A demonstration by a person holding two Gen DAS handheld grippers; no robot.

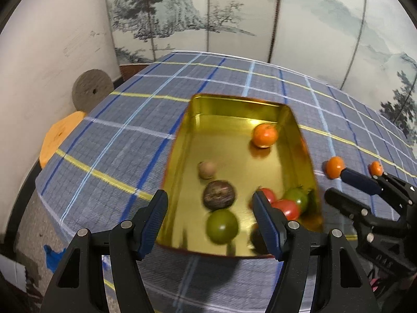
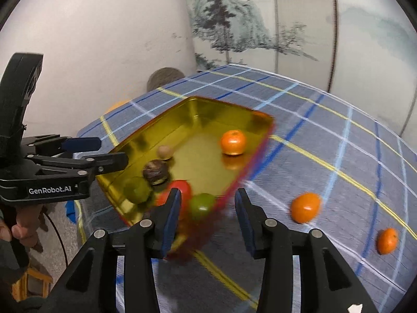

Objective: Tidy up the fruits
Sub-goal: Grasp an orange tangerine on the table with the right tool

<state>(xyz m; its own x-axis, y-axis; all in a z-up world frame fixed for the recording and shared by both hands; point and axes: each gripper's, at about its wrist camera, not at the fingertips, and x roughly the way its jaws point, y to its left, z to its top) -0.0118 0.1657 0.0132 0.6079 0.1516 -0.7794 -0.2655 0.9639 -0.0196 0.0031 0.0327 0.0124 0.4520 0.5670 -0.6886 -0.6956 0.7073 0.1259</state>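
White "GenRobot.AI" lettering on the left gripper [image 2: 108, 151] body.

We look from the left wrist camera forward and down along its jaws, close above the near end of the gold tray [image 1: 182, 140], facing the painted screen [image 1: 208, 13] beyond the worktop [image 1: 117, 135]. From the right wrist camera we look from the tray's right side, angled leftward, close over its near corner. Both views share the tray, the fruit in it, two oranges on the cloth, and each catches the other gripper at its edge
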